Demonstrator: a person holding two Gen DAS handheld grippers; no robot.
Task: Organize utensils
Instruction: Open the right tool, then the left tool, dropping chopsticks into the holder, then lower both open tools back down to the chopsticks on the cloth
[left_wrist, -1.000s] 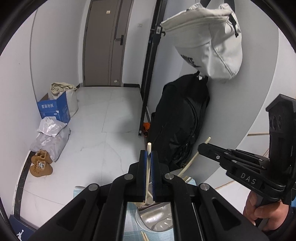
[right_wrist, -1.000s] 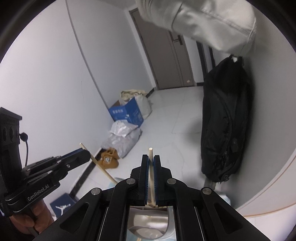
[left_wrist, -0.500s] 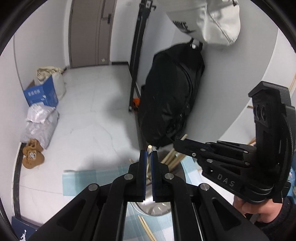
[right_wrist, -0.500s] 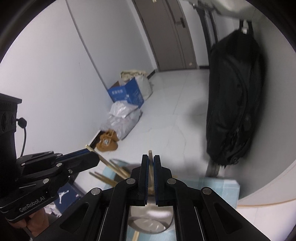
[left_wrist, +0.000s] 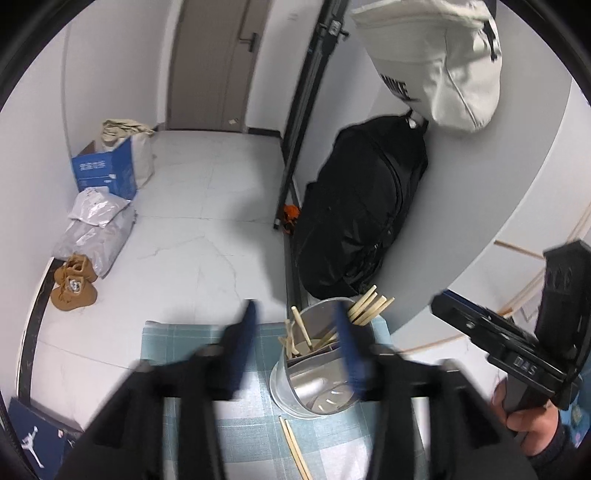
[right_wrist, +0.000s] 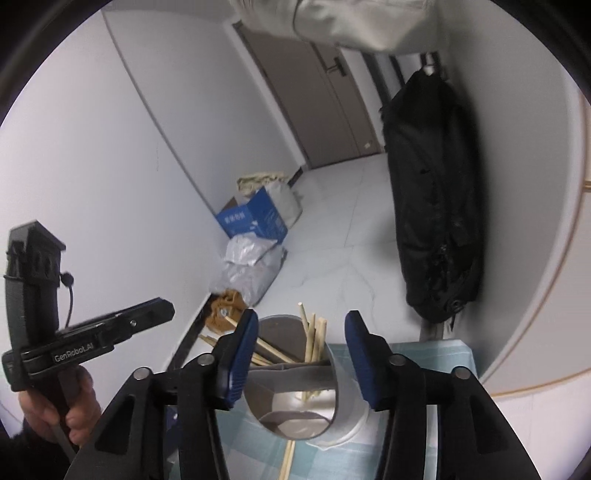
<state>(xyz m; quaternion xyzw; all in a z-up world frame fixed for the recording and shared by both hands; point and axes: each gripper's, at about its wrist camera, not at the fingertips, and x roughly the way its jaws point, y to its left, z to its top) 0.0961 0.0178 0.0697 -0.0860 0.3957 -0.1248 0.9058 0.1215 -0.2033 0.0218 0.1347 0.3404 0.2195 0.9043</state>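
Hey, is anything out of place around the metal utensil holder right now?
Yes. A pair of chopsticks lies loose on the checked cloth in front of the metal holder, while the other chopsticks stand inside it.

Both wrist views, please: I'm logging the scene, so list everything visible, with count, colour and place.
Utensil holder: one, metal, on the cloth.
Chopsticks: several, pale wood, in the holder; more loose on the cloth.
Cloth: one, blue checked.
Backpack: one, black, against the wall.
Bag: one, white, hanging above.
Box: one, blue, on the floor.
Slippers: pair, brown.
Left gripper, right gripper: jaws opening, nothing between them.
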